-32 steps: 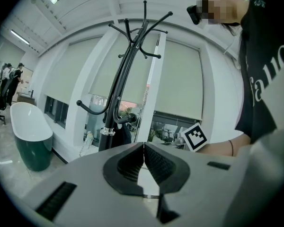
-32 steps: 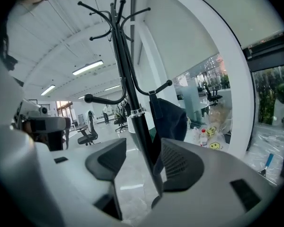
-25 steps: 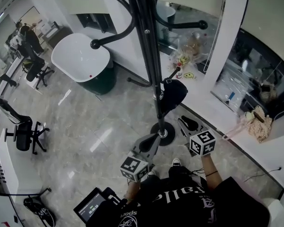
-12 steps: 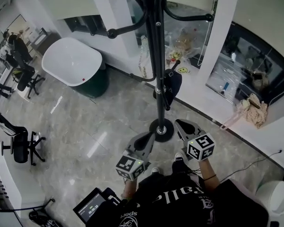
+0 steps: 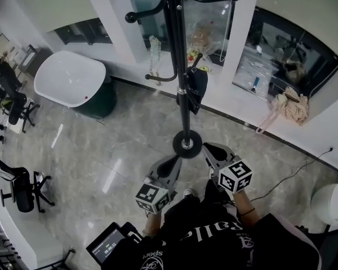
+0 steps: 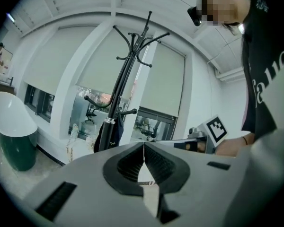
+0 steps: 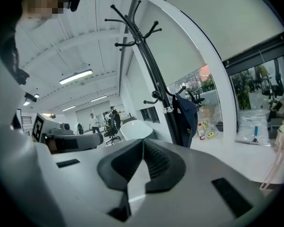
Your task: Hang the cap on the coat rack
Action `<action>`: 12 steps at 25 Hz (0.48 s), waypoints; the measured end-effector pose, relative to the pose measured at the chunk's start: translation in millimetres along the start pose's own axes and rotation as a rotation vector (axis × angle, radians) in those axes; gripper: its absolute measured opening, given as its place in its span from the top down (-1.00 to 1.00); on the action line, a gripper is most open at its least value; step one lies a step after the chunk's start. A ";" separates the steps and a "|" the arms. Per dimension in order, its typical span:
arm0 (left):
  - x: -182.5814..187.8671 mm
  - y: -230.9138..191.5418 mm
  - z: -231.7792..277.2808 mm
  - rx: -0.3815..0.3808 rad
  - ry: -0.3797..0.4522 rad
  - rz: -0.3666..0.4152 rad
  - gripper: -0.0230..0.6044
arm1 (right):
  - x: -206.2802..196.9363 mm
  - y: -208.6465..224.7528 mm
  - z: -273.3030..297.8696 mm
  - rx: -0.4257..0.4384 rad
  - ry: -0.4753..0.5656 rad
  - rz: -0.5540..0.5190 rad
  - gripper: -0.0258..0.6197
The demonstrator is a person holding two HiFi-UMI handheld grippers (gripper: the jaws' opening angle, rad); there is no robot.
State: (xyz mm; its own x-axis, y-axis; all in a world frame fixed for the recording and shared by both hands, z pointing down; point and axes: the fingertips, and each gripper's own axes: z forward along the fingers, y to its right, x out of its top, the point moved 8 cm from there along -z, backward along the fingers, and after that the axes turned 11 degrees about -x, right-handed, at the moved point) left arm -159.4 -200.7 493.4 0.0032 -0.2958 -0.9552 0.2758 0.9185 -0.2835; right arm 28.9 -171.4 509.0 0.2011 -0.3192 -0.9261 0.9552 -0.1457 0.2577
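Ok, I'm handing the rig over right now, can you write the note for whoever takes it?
Left gripper: fingers shut, empty, held low in front of the person.
Right gripper: fingers shut, empty, beside the left one.
Cap: hangs on a lower hook of the coat rack, clear of both grippers.
Done: the cap is hung.
Left: nothing apparent; perhaps check that it sits firmly.

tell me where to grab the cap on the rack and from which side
Probably its loose lower part, hanging free below the hook. The cap droops right of the rack's pole, so come from that side with the right gripper and lift it up off the hook.
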 end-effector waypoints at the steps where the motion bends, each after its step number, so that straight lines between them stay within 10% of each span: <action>1: -2.1 1.7 -1.5 -0.012 -0.002 -0.003 0.91 | -3.8 -4.1 -5.0 -0.005 -0.004 0.002 0.84; 12: -9.3 46.6 30.9 -0.135 -0.011 0.012 0.91 | -19.2 3.2 -63.6 -0.043 -0.008 0.013 0.84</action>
State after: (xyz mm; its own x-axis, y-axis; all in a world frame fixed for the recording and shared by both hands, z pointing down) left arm -116.9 -163.2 491.7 0.0164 -0.2864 -0.9580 0.1437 0.9488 -0.2812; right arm 41.9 -106.2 510.1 0.2123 -0.3286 -0.9203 0.9609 -0.1009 0.2577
